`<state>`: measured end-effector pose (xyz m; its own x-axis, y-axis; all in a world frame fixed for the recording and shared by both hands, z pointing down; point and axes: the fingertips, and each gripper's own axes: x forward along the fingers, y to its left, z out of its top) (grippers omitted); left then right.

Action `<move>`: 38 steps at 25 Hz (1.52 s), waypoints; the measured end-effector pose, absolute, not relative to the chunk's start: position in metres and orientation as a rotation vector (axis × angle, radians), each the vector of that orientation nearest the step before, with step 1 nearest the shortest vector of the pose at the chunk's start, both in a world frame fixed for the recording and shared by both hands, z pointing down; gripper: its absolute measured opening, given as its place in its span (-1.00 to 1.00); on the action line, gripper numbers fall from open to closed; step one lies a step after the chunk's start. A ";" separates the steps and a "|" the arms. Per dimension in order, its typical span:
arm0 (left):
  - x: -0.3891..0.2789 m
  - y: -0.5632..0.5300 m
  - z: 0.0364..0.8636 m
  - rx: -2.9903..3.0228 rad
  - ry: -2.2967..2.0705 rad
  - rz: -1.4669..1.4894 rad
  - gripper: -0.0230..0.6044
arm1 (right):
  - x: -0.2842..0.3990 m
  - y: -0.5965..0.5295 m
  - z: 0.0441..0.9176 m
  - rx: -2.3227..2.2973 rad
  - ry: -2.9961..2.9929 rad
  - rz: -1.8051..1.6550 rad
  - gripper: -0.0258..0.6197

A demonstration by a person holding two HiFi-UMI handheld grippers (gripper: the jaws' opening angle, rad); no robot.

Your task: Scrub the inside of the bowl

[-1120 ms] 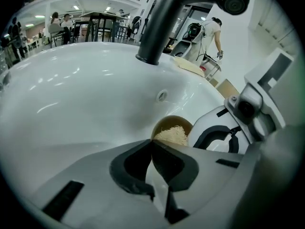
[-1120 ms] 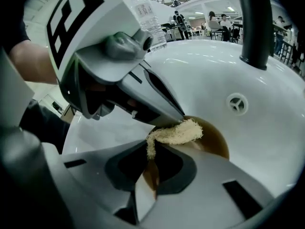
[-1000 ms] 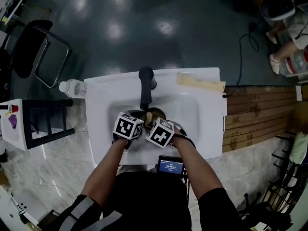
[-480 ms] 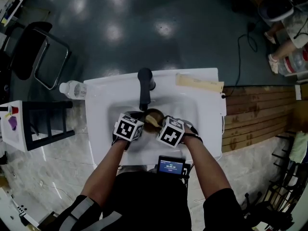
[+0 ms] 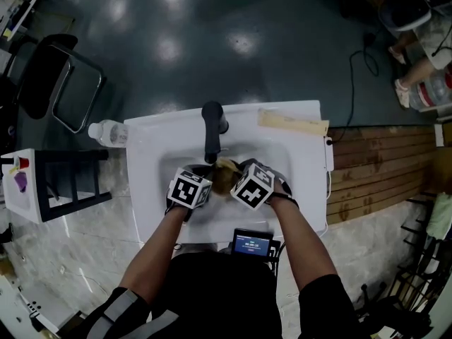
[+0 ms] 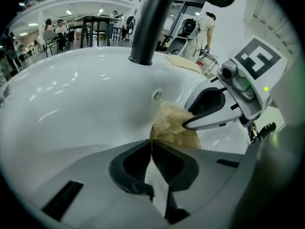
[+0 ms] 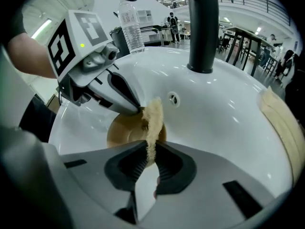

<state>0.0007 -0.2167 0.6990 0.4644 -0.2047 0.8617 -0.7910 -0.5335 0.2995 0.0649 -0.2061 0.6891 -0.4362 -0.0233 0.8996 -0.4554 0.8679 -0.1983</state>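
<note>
A brown bowl (image 6: 189, 140) sits tilted in the white sink basin (image 6: 71, 109). My left gripper (image 6: 151, 146) is shut on its near rim. A tan fibrous scrub pad (image 7: 153, 120) stands between the shut jaws of my right gripper (image 7: 150, 150) and reaches down into the bowl (image 7: 123, 130). In the head view both marker cubes sit side by side over the basin, left gripper (image 5: 191, 188) and right gripper (image 5: 252, 183), with the bowl (image 5: 223, 180) partly hidden between them. The two grippers' tips nearly meet at the pad (image 6: 168, 119).
A black faucet (image 5: 212, 128) rises at the basin's back, its spout over the bowl. An overflow hole (image 7: 174, 98) marks the back wall. A water bottle (image 5: 106, 131) lies at the sink's left, a tan flat piece (image 5: 294, 122) at its back right. A small screen (image 5: 251, 244) sits at the front edge.
My right gripper has moved to the right and a little toward the faucet with the scrub pad. The left gripper and the bowl have stayed put.
</note>
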 end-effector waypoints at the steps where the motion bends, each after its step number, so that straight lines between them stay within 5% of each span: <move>1: 0.001 -0.217 0.699 1.998 -0.829 1.045 -0.88 | 0.062 -0.209 0.690 0.373 -1.983 0.503 -0.79; 38: -0.017 -0.215 0.623 2.070 -0.820 0.669 -0.68 | 0.079 -0.204 0.616 0.671 -2.217 0.847 -0.79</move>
